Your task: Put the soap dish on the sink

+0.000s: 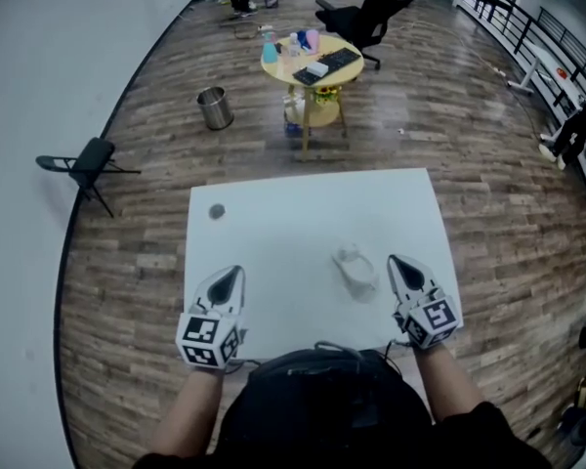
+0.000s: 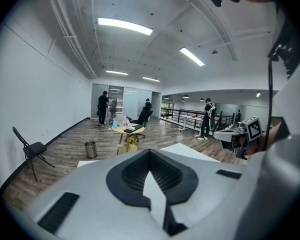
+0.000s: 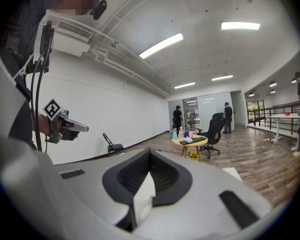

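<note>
The soap dish (image 1: 355,270), small, pale and translucent, lies on the white table (image 1: 273,233) right of its middle. My right gripper (image 1: 395,262) sits just to the right of the dish, apart from it, with its jaws together and nothing between them. Near the table's front left, my left gripper (image 1: 236,273) is likewise shut and empty. In the left gripper view the shut left gripper (image 2: 150,173) points across the room over the table. The right gripper view shows the shut right gripper (image 3: 150,174) the same way. No sink is recognisable in any view.
A small grey disc (image 1: 216,211) lies at the table's far left. Beyond the table stand a round yellow table (image 1: 311,62) with several items, a metal bin (image 1: 214,107), a folding chair (image 1: 83,162) and an office chair (image 1: 366,18). People stand at the room's far end.
</note>
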A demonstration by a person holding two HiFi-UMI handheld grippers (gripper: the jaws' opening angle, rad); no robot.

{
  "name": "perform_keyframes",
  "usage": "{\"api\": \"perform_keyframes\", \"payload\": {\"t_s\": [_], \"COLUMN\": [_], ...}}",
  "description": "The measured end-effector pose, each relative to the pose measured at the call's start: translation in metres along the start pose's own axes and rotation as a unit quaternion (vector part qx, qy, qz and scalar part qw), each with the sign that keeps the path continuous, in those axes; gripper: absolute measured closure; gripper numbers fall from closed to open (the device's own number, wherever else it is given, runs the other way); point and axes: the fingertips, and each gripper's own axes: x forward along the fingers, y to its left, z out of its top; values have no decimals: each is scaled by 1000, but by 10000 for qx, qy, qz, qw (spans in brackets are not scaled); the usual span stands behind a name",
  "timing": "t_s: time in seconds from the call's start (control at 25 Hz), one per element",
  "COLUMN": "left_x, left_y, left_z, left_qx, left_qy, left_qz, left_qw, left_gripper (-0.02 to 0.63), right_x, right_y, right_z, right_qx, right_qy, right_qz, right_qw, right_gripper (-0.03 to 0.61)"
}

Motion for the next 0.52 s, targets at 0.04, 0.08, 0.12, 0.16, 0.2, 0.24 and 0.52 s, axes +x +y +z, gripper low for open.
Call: {"api": "perform_keyframes", "payload": {"t_s": [0.04, 0.08, 0.12, 0.16, 0.2, 0.24, 0.52], "left_x": [1, 2, 2, 3, 3, 4, 11], "left_y": [1, 1, 2, 2, 2, 2, 4], "left_z": [0, -1, -1, -2, -3, -4, -3], "left_qx": [-7, -18, -30, -41, -48, -53, -85], "left_qy": [1, 4, 10, 16, 24, 38, 54], "left_qz": [-9, -15, -17, -18, -23, -35, -88], "left_qw": [10000, 10000, 10000, 10000, 10000, 10000, 9999], "left_gripper": [624, 624, 624, 624, 624, 624, 624], "right_x": [0, 0, -1, -1, -1, -1, 1], "right_y": [-1, -2, -2, -3, -4, -5, -15], "right_z": [-1, -1, -1, 0, 1, 3, 11], "right_qx": [-10, -17, -23, -27, -27, -20, -31], "right_qy": [12, 18, 12, -6, -35, -74, 1], "right_qz": [-22, -39, -49, -57, -74, -106, -342], "right_qw": [10000, 10000, 10000, 10000, 10000, 9999, 9994], "right_gripper": [574, 574, 574, 574, 574, 574, 574]}}
